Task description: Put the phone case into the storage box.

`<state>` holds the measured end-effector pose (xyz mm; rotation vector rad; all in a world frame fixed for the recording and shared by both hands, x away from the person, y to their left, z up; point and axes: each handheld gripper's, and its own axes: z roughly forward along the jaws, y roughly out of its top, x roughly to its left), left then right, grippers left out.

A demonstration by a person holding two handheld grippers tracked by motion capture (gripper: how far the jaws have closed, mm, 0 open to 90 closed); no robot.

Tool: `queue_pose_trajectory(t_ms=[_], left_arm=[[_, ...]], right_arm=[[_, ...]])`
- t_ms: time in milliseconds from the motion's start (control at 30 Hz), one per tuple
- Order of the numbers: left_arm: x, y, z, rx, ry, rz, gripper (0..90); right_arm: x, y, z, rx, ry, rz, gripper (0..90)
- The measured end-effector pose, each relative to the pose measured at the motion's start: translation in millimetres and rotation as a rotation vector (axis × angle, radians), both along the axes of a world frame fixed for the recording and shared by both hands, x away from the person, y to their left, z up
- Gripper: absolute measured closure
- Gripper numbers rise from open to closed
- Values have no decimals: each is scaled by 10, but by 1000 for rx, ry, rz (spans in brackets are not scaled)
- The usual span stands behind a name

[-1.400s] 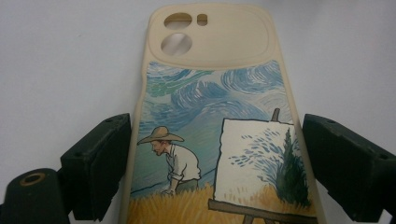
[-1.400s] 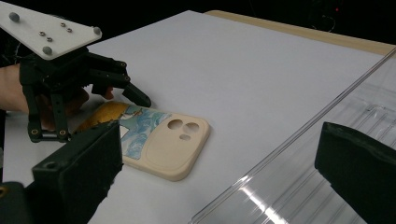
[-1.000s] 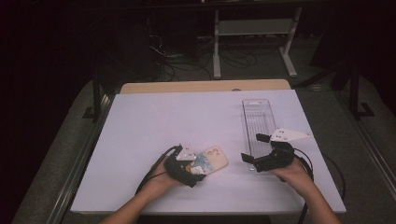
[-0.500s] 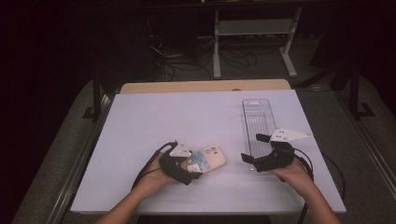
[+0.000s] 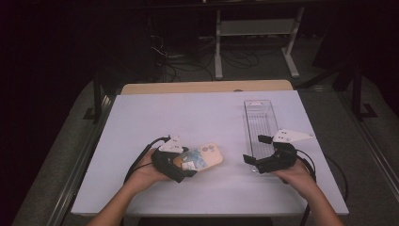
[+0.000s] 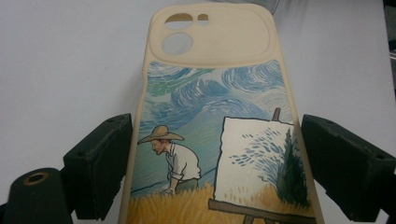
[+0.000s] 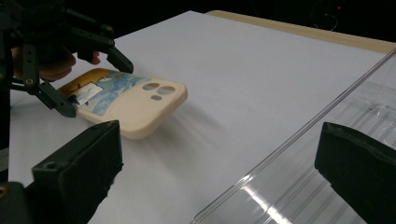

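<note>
A cream phone case (image 5: 205, 157) printed with a painter at an easel in a wheat field hangs just above the white table, camera cut-outs pointing away from the hand. My left gripper (image 5: 188, 165) is shut on its long sides; the black pads (image 6: 100, 168) press both edges of the case (image 6: 215, 93). In the right gripper view the case (image 7: 140, 100) floats over its shadow with the left gripper (image 7: 95, 88) clamped on its near end. My right gripper (image 5: 254, 149) stands open and empty at the near end of a clear plastic tray (image 5: 259, 117), its jaws wide apart (image 7: 224, 154).
The long clear tray (image 7: 327, 116) lies lengthwise at the right of the white table sheet (image 5: 197, 113). A wooden strip (image 5: 207, 87) borders the far edge. Beyond it are dark floor, cables and a metal stand (image 5: 256, 28).
My left hand has risen and drifted a little left, lifting the phone case off the table. The right hand and gripper have kept still.
</note>
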<state>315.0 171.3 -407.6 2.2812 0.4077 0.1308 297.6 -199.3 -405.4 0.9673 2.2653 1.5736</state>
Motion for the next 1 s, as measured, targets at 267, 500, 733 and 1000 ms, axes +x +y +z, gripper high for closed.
queue_pose_trajectory(t_ms=[267,500,733,1000], left_arm=[[82,109,126,-1,20,-16,116],[177,149,242,2,34,-42,115],[312,135,333,-8,43,-77,115],[327,99,351,2,53,-95,114]], right_arm=[[14,4,6,6,15,0,5],[22,-1,9,7,22,5,5],[35,29,62,-1,33,18,5],[91,66,182,-17,34,41,5]])
